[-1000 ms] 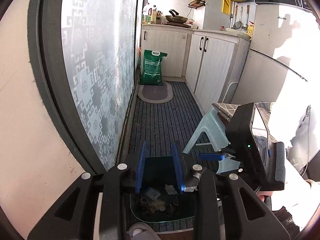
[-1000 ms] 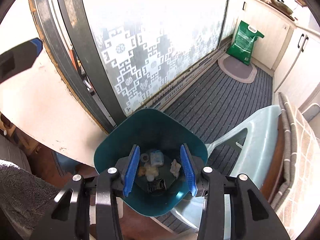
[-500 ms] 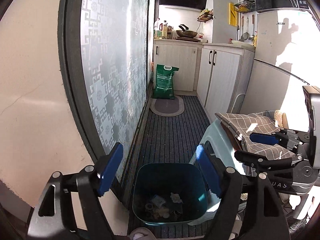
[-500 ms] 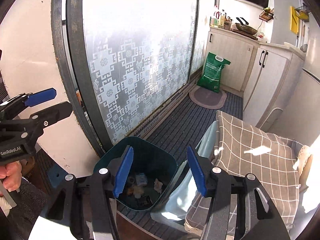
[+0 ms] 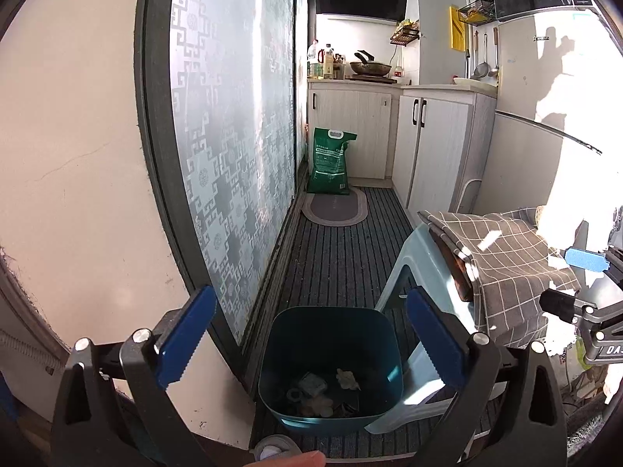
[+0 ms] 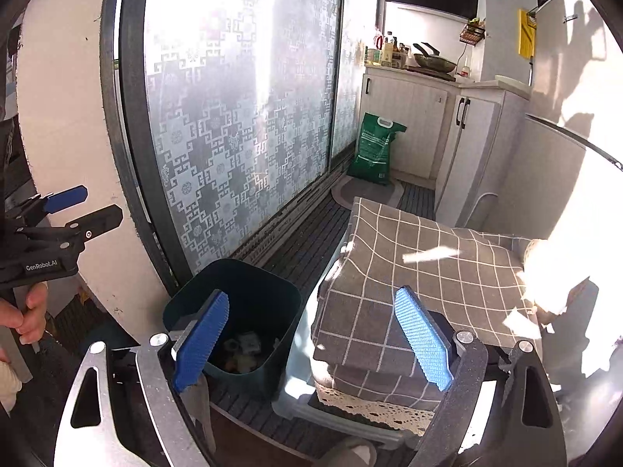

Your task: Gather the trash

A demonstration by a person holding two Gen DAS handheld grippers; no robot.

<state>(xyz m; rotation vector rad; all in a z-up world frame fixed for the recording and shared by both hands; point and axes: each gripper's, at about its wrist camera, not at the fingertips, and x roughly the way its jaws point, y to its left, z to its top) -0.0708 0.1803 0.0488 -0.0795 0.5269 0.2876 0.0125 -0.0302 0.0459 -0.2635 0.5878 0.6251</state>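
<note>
Teal bin (image 5: 331,366) holds several scraps; both grippers' jaws are opening, gripping nothing.

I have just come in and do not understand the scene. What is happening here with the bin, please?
A person holds two grippers above a dark teal trash bin on the kitchen floor. The left gripper and right gripper are both opening, with nothing between the jaws. Small pieces of trash lie in the bin, beside a stool draped with a checked cloth.
</note>
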